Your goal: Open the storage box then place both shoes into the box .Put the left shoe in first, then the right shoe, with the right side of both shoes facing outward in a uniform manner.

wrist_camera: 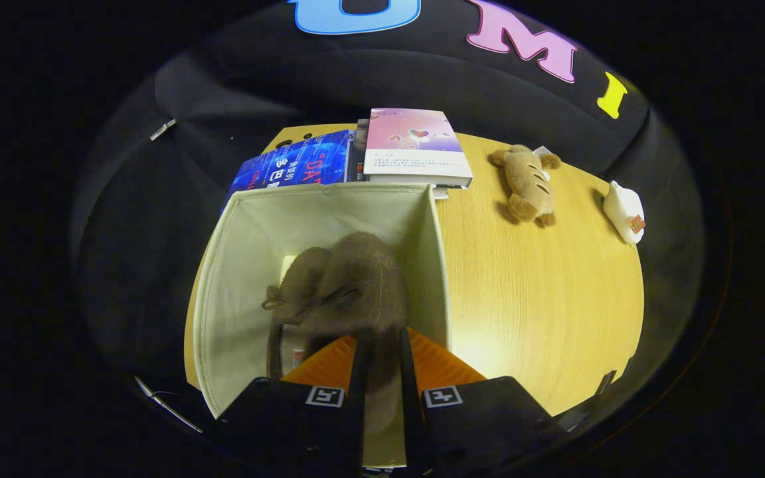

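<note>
Gripper view, looking down along the tool into an open fabric storage box that stands on a wooden desk. The tool's two fingers are drawn close together and pinch a strip of a brown, fuzzy shoe between them; the grip appears to fall on the shoe's upper edge or heel, though which part exactly cannot be told. The shoe hangs inside the box's pale lining, its body ahead of the fingers and near the right-hand wall, so that it can be lowered straight to the floor of the box without catching the rim. A second brown shape lies against it on the left, with a small bow or tie at its side; whether this is the other shoe or a fold of the same one cannot be told, so which shoe is in hand stays uncertain. The box is already open, hence the first step of the task reads as done and the placing step as under way. Beyond the box, touching or just behind its far wall, lie a blue book and a pink book. Well apart on the desk to the right rest a brown plush toy and a white plush toy, clear of the work
</note>
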### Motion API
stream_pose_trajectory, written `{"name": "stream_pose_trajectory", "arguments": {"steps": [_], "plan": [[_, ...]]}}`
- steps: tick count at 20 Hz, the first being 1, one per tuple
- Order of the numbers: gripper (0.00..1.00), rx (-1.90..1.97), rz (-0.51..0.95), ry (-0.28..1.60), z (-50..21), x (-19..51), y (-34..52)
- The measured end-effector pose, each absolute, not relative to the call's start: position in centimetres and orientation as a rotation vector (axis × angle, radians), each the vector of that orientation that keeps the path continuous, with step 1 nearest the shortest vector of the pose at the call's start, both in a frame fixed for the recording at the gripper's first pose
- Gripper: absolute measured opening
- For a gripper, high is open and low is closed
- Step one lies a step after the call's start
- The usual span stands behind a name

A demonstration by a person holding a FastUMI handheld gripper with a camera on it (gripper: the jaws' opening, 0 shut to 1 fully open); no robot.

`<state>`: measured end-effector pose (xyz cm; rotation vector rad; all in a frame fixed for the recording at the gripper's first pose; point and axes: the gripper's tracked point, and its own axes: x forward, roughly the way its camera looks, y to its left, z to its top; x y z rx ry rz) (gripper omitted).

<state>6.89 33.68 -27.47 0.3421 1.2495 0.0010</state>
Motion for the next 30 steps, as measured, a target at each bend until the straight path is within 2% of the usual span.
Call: {"name": "stream_pose_trajectory", "arguments": {"steps": [2,5,7,9,15,20,30], "plan": [[0.32,0.335,0.016,1.230,-26.9,7.1,33.7],[0.68,0.353,0.061,1.210,-26.1,7.1,34.3],[0.86,0.357,0.086,1.195,-25.6,7.1,34.7],[0.97,0.342,0.108,1.177,-25.0,6.7,34.7],[0.98,0.341,0.186,1.038,-21.6,5.8,32.6],[0.98,0.339,0.181,0.910,-19.3,4.1,25.8],[0.98,0.310,0.026,0.691,-17.1,-1.3,6.8]]}}
